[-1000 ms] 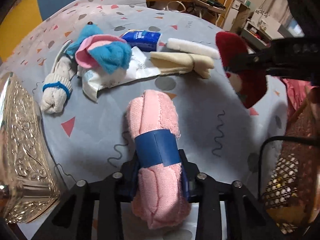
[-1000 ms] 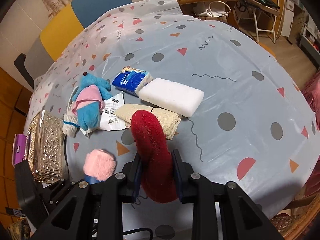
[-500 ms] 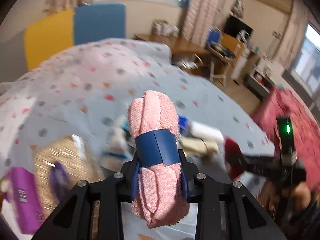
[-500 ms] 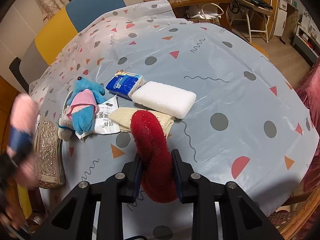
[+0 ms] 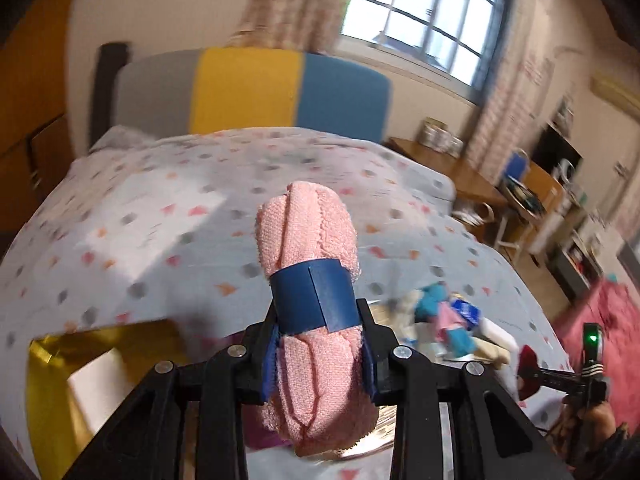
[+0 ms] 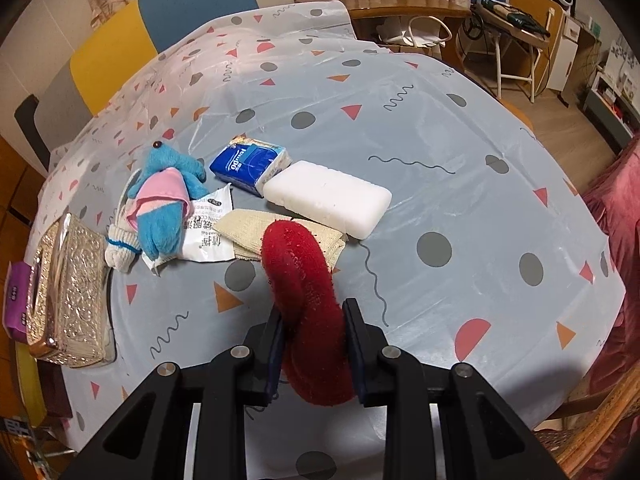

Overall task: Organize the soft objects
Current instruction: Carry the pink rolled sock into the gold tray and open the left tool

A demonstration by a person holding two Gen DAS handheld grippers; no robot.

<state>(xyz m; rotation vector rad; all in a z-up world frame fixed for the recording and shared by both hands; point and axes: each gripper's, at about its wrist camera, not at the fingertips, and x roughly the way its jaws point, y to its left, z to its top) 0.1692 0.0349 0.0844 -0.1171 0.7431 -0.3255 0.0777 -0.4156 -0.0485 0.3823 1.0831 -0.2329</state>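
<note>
Left gripper (image 5: 318, 354): I have it clamped on the pink rolled towel (image 5: 310, 288), pads pressing just below its blue paper band, at the lower centre of the left wrist view.

Right gripper (image 6: 312, 350): I have it closed on the red sock (image 6: 298, 284), which curls up out of the jaws at the lower centre of the right wrist view.

Where the towel is: lifted off the table, held out in front of the camera; the view behind it is blurred.

Where the sock is: held just above the tablecloth (image 6: 460, 152), near the front edge of the pile.

Left on the table: a blue plush toy (image 6: 164, 216) with a pink piece over it, a white sock with a blue band (image 6: 120, 250), a printed packet (image 6: 208, 236), a beige folded cloth (image 6: 248, 232), a white sponge block (image 6: 328, 198) and a blue tissue pack (image 6: 250, 166), all clustered at the centre left of the right wrist view.

Possible destinations: an embossed metal box (image 6: 72, 292) at the left edge, and a gold-coloured box (image 5: 80, 380) at the lower left of the left wrist view; I cannot tell which is meant.

Progress, my judgement: early. Two items are in hand and neither is placed; at least five soft things wait in the pile.

What is left: set down towel and sock, then fetch the rest.
</note>
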